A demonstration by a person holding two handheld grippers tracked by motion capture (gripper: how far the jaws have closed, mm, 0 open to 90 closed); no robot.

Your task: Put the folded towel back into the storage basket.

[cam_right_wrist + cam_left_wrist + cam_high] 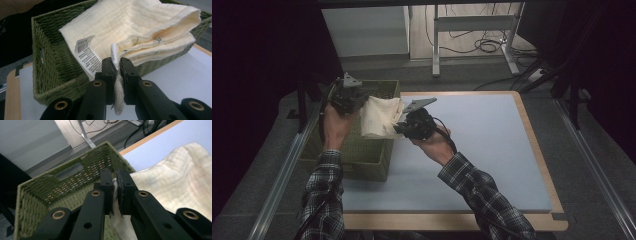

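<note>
You are holding a folded cream towel (379, 116) stretched between both tools, over the green woven basket (377, 162) that is sitting at the nine o'clock edge of the bench (492, 150). Your left hand-held gripper (354, 100) is pinching the towel's far edge with its jaws nearly together, cloth squeezed between the pads (121, 191). Your right hand-held gripper (399, 127) is doing the same at the near corner, clamping a thick roll of fabric beside the care label (86, 53).

The risks here are coming from how little cloth each tool is gripping. The right grip is sitting on a bunched corner close to the hem, so a sharp tug could be pulling it free, and the towel would be swinging down from the left grip alone. The folded layers are also hanging loose toward three o'clock and could be opening out or catching on the basket rim if you are lowering unevenly. Dragging cloth against the basket wall could be tipping or sliding the basket toward the bench edge.
</note>
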